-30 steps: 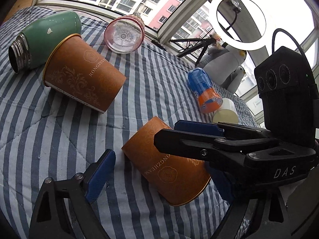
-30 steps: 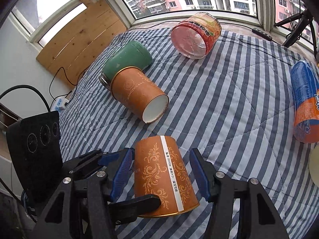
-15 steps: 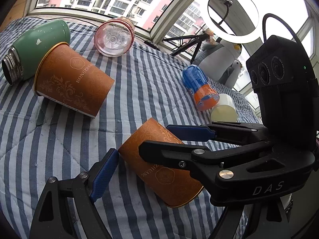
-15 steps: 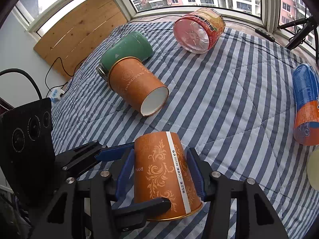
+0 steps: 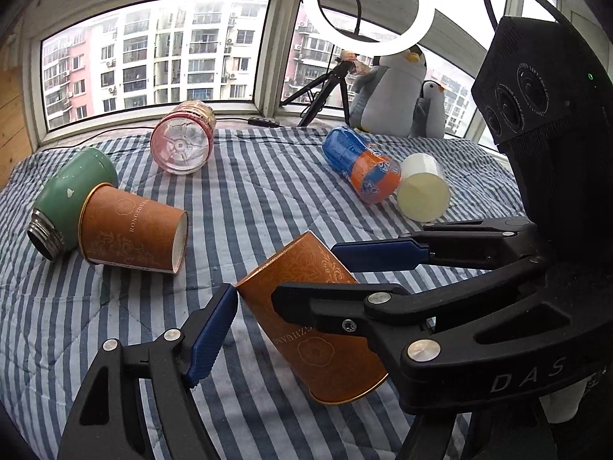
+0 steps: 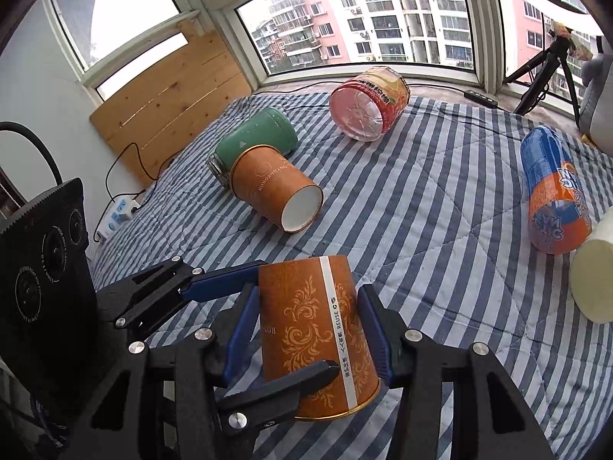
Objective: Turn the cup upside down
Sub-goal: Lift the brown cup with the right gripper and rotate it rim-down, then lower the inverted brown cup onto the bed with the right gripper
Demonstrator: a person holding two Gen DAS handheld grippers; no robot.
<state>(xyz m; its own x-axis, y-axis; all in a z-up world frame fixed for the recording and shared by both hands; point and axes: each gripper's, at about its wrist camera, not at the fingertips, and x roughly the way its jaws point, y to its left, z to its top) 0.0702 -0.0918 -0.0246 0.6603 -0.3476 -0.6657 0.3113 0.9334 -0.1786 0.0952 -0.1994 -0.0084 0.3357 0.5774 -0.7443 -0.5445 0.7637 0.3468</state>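
Home, bedroom-like corner by a bay window. Striped quilted bedspread (image 6: 440, 207) covers a soft, bed-like surface. Plush penguins (image 5: 387, 92) sit at the sill; wooden board (image 6: 172, 96) leans on the wall beside a power strip (image 6: 117, 218). Apartment blocks (image 5: 153, 65) outside, seen from high up. Ring light (image 5: 367, 7) and tripod (image 5: 325, 92) suggest a makeshift recording setup

The right gripper (image 6: 310, 329) has its jaws closed on the cup (image 6: 318, 337), base tipped up. The left gripper (image 5: 291, 295) flanks the same cup, jaws spread wide.
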